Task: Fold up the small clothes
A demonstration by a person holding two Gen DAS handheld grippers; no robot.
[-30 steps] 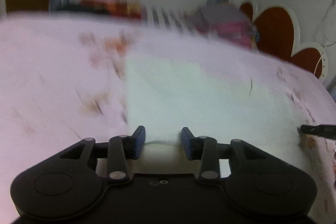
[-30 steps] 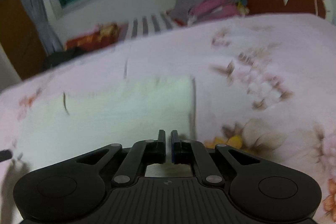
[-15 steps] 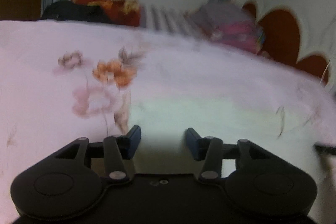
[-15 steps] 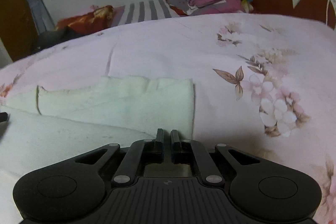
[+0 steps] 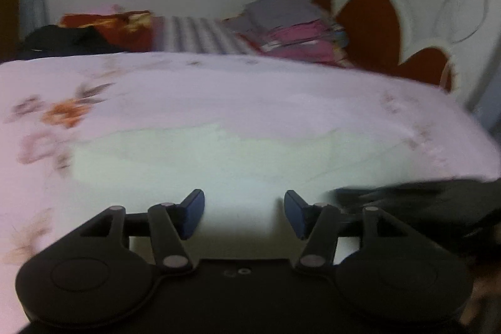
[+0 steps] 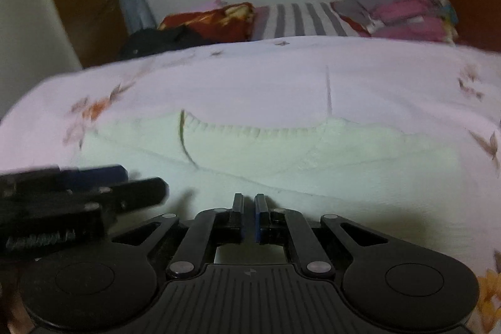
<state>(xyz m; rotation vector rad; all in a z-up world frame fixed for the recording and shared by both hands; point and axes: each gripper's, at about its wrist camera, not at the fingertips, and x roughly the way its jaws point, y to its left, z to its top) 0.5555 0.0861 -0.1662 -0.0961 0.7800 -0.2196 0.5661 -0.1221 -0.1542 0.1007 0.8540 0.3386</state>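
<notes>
**Both grippers low over the pale garment**

Pink floral bedding (image 6: 313, 77) fills both our views, with the garment (image 6: 281, 155) lying flat across it. Half a second ago the left gripper (image 5: 244, 213) sat over the garment's left edge; now its fingers stand wider apart, with cloth spreading on both sides. Our right gripper (image 6: 249, 216) has fingers nearly together; whether they pinch the garment we cannot tell. Only the right view shows the garment's ribbed far edge and the left gripper (image 6: 125, 183) beside it. Only the left view shows the wall cable (image 5: 460, 5).
</notes>
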